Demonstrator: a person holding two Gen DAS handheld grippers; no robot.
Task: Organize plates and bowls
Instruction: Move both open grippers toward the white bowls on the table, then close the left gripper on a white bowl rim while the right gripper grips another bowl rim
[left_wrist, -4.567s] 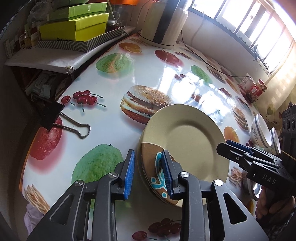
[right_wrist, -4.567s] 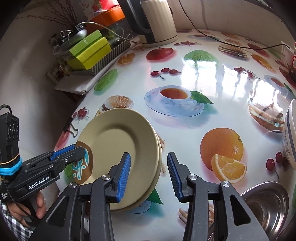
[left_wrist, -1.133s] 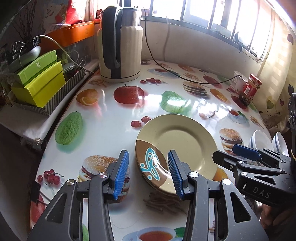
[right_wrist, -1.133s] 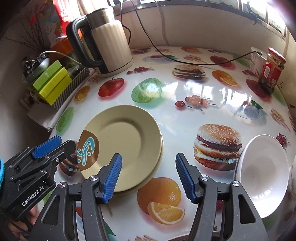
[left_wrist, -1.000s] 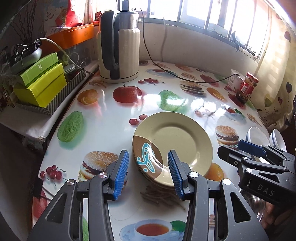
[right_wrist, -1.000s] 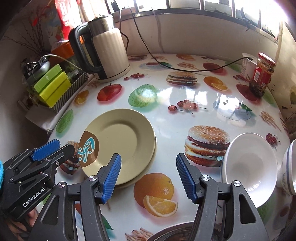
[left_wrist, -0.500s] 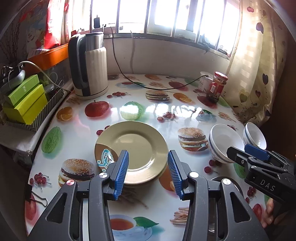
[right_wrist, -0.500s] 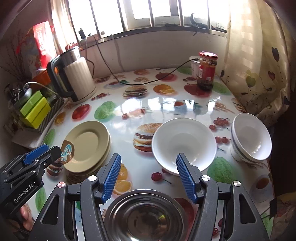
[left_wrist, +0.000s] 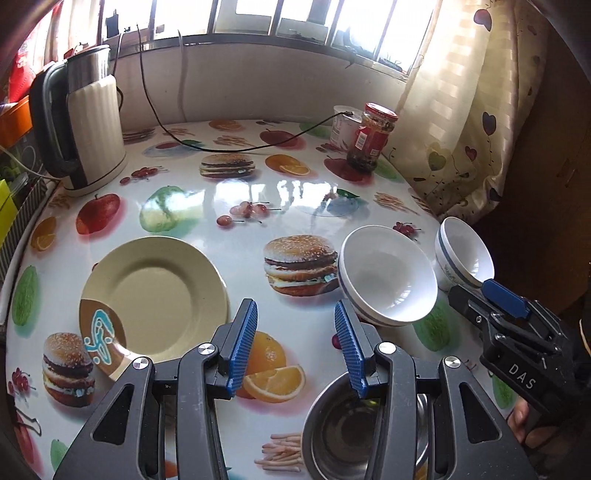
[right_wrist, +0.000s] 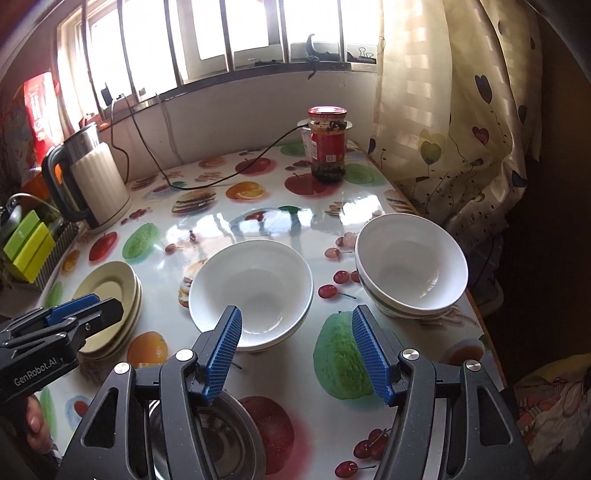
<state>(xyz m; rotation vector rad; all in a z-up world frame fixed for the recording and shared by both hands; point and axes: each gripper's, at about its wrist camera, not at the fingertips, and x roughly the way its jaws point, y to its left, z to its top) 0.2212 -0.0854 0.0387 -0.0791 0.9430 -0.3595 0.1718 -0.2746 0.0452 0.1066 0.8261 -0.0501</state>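
Tongs on both hands stand parted and empty: left tongs (left_wrist: 291, 339) hover over the surface (left_wrist: 295, 195), right tongs (right_wrist: 297, 350) near a white bowl (right_wrist: 251, 288) at centre frame. Cream plates (right_wrist: 110, 295) sit stacked at left, another bowl (right_wrist: 410, 266) right, a steel bowl (left_wrist: 343, 432) low. A kettle (right_wrist: 96, 184) and jar (right_wrist: 328, 144) stand behind.

A cream electric kettle (left_wrist: 92, 122) stands at the far left of the fruit-print tablecloth (left_wrist: 258, 199), its black cord (left_wrist: 236, 149) trailing across. A red-lidded jar (right_wrist: 328, 144) sits near the heart-patterned curtain (right_wrist: 454, 122), and green boxes (right_wrist: 27, 243) lie left.
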